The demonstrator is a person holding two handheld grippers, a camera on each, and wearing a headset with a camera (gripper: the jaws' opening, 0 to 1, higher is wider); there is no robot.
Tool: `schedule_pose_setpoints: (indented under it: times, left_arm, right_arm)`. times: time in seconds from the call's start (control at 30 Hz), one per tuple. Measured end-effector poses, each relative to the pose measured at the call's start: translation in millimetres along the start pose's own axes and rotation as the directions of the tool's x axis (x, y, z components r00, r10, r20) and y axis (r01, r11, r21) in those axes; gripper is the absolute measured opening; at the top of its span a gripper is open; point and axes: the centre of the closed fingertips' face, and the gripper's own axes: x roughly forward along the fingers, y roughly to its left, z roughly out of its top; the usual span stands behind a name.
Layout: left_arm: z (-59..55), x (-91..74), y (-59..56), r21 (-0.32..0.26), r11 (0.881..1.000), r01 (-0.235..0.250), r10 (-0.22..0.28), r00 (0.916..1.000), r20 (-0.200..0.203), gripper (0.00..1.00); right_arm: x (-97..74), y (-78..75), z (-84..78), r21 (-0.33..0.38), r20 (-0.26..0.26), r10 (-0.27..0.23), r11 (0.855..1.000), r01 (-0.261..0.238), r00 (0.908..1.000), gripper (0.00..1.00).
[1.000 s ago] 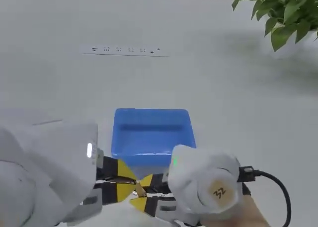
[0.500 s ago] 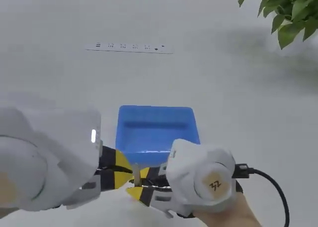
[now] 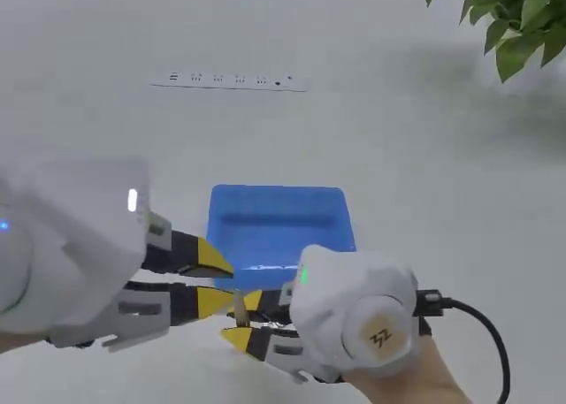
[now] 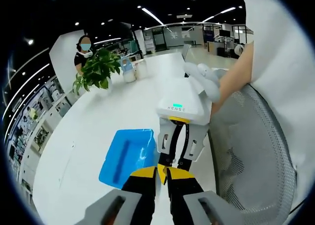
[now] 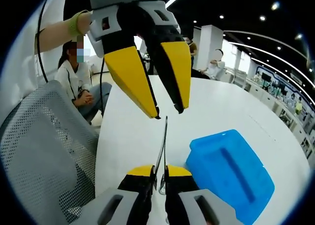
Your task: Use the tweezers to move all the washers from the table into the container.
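Observation:
Thin metal tweezers (image 5: pixel 163 141) stand upright between the jaws of my right gripper (image 5: pixel 161 174), which is shut on them. In the head view they show as a short metal sliver (image 3: pixel 239 309) at my right gripper (image 3: pixel 244 326). My left gripper (image 3: pixel 245 282) faces it from the left with its yellow jaws open. In the right gripper view my left gripper (image 5: pixel 168 113) comes from above, its tips on either side of the tweezers' far end and apart from it. The blue container (image 3: pixel 279 223) lies just beyond both grippers, and looks empty. I cannot make out any washers.
A white power strip (image 3: pixel 230 81) lies far back on the white table (image 3: pixel 424 156). A green plant (image 3: pixel 522 15) stands at the back right. A grey mesh chair (image 4: pixel 251 151) is at the table's near edge. People sit in the background (image 5: pixel 78 82).
My left gripper's jaws, together at the tweezers before, have spread open and drawn back slightly left. The right gripper keeps the tweezers.

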Motion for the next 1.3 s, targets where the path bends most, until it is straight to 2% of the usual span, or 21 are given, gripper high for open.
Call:
schedule_pose_setpoints:
  times: [0.1,0.27,0.87,1.0,1.27,1.3]
  left_arm:
    - [2.4,1.7,-2.3,0.009,1.0,0.024,-0.024,0.9997,0.001,0.0]
    - [0.1,5.6,-3.6,0.015,0.999,0.044,-0.044,0.9989,-0.018,0.0]
    - [1.3,8.2,-1.9,0.013,0.998,0.069,-0.068,0.9973,-0.028,0.0]
    - [0.2,8.0,-1.4,0.014,0.998,0.069,-0.069,0.997,-0.036,0.0]
    - [-4.7,7.8,-2.1,0.014,0.998,0.065,-0.064,0.9962,-0.059,0.0]
    - [-6.1,6.9,-2.5,-0.002,0.998,0.063,-0.063,0.996,-0.063,0.0]
  right_arm:
    - [0.4,-1.8,0.2,0.007,0.007,0.001,1.0,-0.001,1.0,0.05]
    - [1.9,-2.0,-4.2,0.009,-0.002,0.011,1.0,-0.011,0.9999,0.05]
    - [1.3,-3.9,0.1,0.058,0.027,0.027,0.998,-0.029,0.9993,0.07]
    - [-6.0,-5.5,8.1,0.076,0.05,0.022,0.997,-0.026,0.9985,0.1]
    - [-10.5,-2.6,8.9,0.08,0.051,0.055,0.995,-0.059,0.9972,0.03]
    - [-10.1,-3.1,8.9,0.08,0.051,0.053,0.995,-0.056,0.9973,0.03]
